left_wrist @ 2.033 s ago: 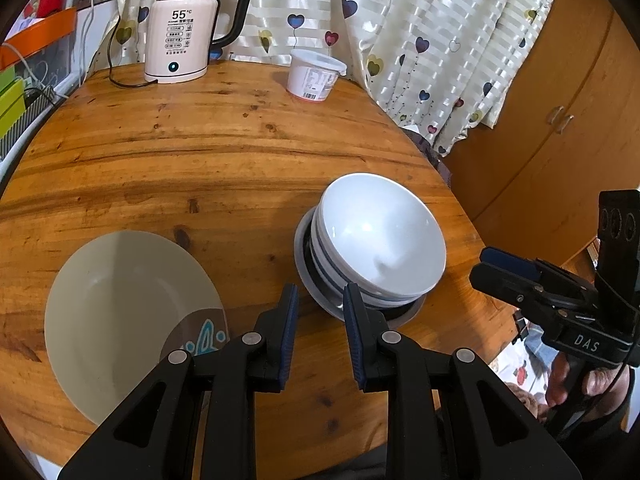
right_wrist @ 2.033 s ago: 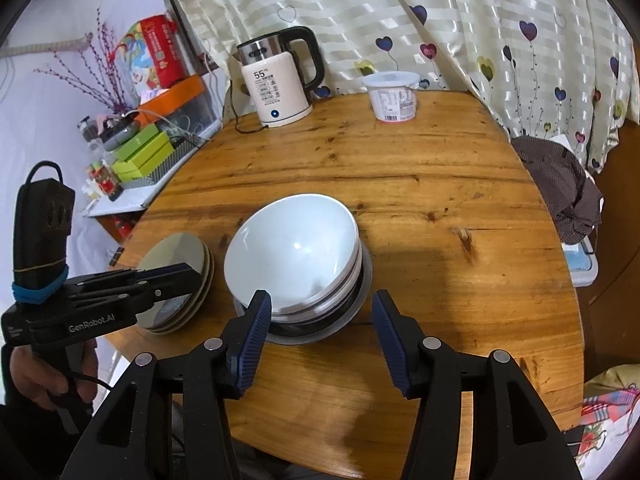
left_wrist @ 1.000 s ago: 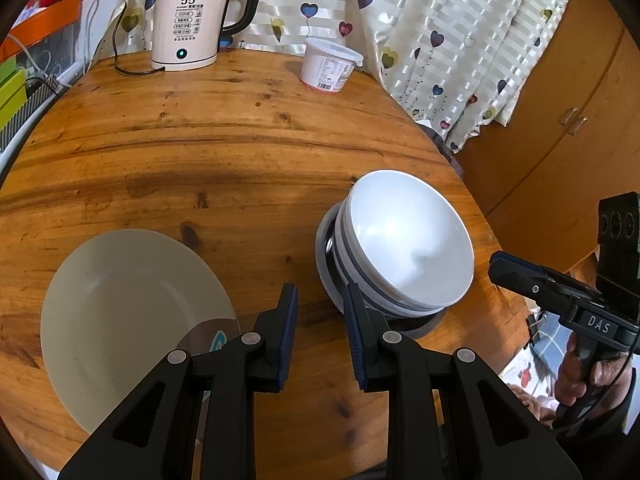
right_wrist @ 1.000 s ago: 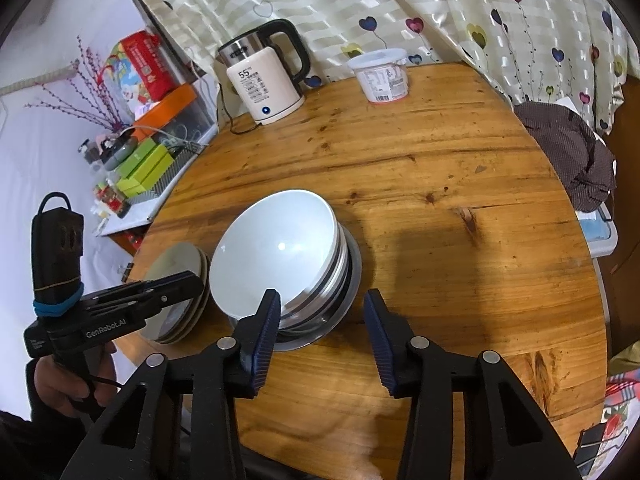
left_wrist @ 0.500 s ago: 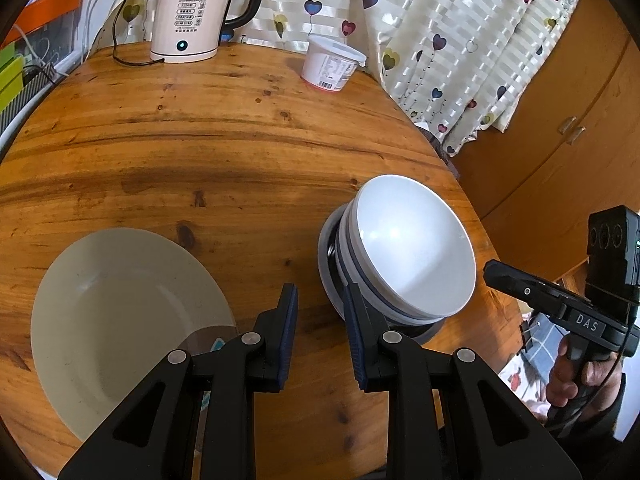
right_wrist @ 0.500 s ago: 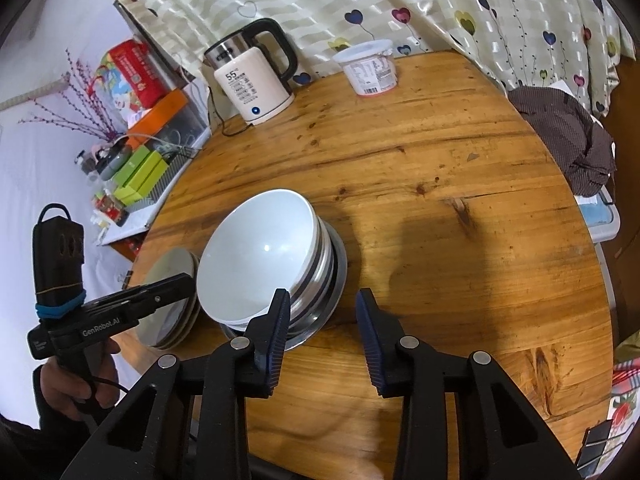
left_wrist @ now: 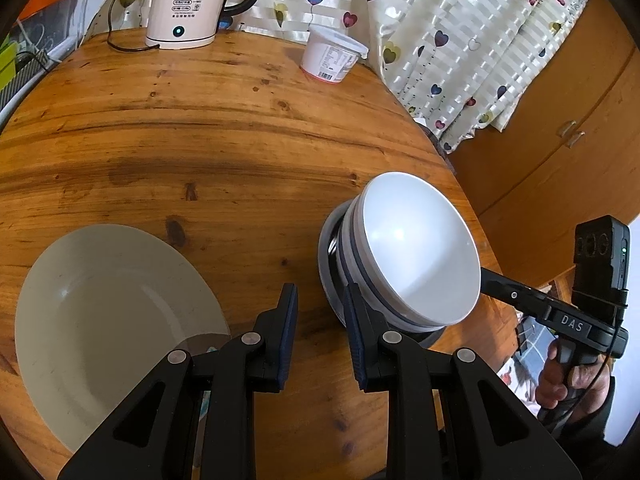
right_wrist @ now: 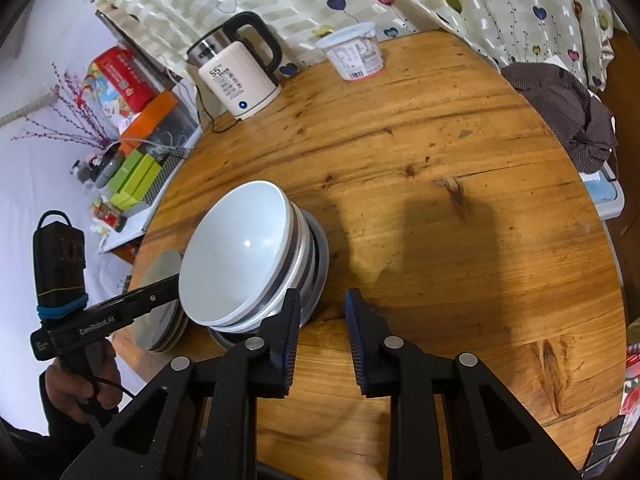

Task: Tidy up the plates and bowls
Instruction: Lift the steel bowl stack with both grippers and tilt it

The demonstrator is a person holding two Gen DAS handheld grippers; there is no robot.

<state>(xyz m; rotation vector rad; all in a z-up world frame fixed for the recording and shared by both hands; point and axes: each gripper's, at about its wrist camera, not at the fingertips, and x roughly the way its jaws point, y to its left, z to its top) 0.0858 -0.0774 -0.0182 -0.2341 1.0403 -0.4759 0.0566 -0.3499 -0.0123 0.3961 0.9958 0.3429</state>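
Observation:
A stack of white bowls sits on a grey plate near the round wooden table's right edge; it also shows in the right wrist view. A stack of cream plates lies at the front left, seen too in the right wrist view. My left gripper is open and empty, just left of the bowl stack. My right gripper is open and empty, just right of the bowl stack, its left finger close to the grey plate's rim.
A white electric kettle with its cord stands at the back of the table. A white plastic tub stands beside a heart-print curtain. Boxes and clutter lie off the table's left; a dark cloth hangs at its right.
Both grippers have moved closer to the bowl stack and lower. My right gripper's jaws have narrowed but stay open. The bowls and plates have not moved.

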